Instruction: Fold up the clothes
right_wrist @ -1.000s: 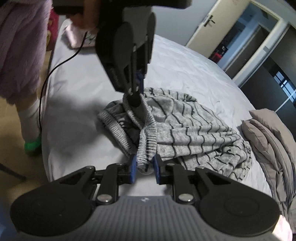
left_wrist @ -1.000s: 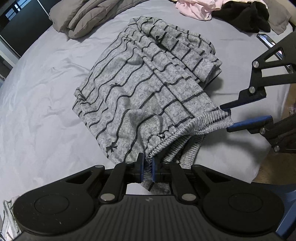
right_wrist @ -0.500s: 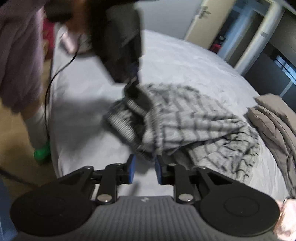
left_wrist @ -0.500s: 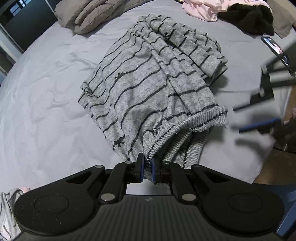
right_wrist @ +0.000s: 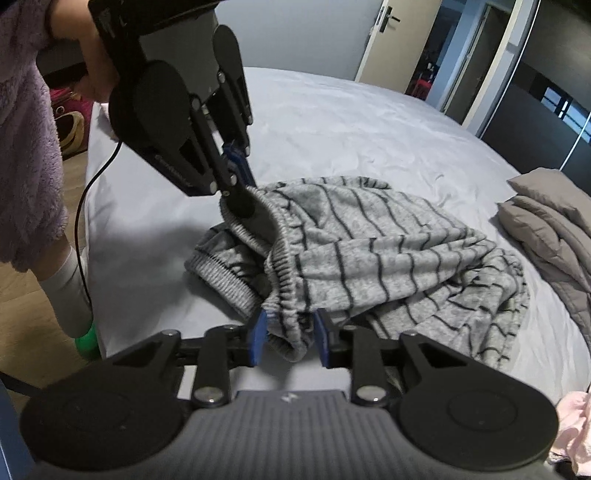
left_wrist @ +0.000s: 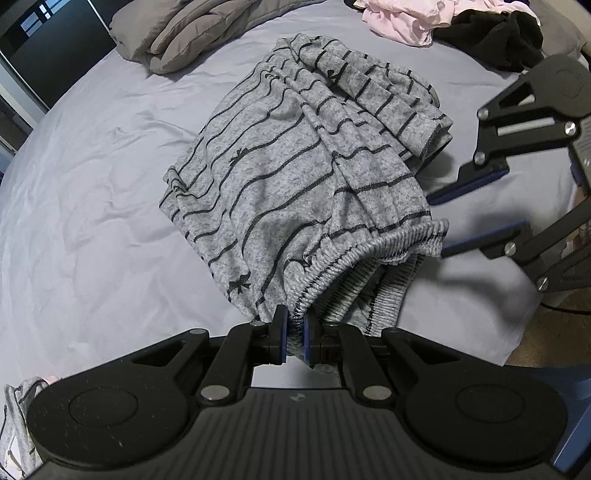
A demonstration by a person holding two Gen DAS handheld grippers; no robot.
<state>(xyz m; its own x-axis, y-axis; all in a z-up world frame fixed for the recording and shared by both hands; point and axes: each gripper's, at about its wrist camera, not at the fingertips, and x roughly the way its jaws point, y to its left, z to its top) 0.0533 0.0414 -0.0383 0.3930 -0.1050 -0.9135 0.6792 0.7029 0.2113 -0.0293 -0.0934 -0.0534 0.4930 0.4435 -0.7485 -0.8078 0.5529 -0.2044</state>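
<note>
Grey trousers with thin black stripes (left_wrist: 295, 177) lie bunched on the pale bed sheet (left_wrist: 92, 221). My left gripper (left_wrist: 294, 332) is shut on the ribbed waistband (left_wrist: 354, 254) and holds that end lifted. In the right wrist view the left gripper (right_wrist: 240, 192) pinches the same waistband from above. My right gripper (right_wrist: 290, 341) is open, and the other end of the waistband (right_wrist: 288, 295) hangs between its blue pads without being pinched. From the left wrist view the right gripper (left_wrist: 436, 228) comes in from the right with its fingers spread around the waistband's end.
Folded grey bedding (left_wrist: 177, 33) lies at the far side, with pink clothes (left_wrist: 402, 18) and a black garment (left_wrist: 495, 33) beside it. A person in a purple fleece robe (right_wrist: 26, 166) stands at the bed's edge. A black cable (right_wrist: 92, 184) hangs there.
Half a second ago the right gripper had drawn back off the waistband. Now its open fingers are around the waistband's end again. The left gripper keeps its hold.
</note>
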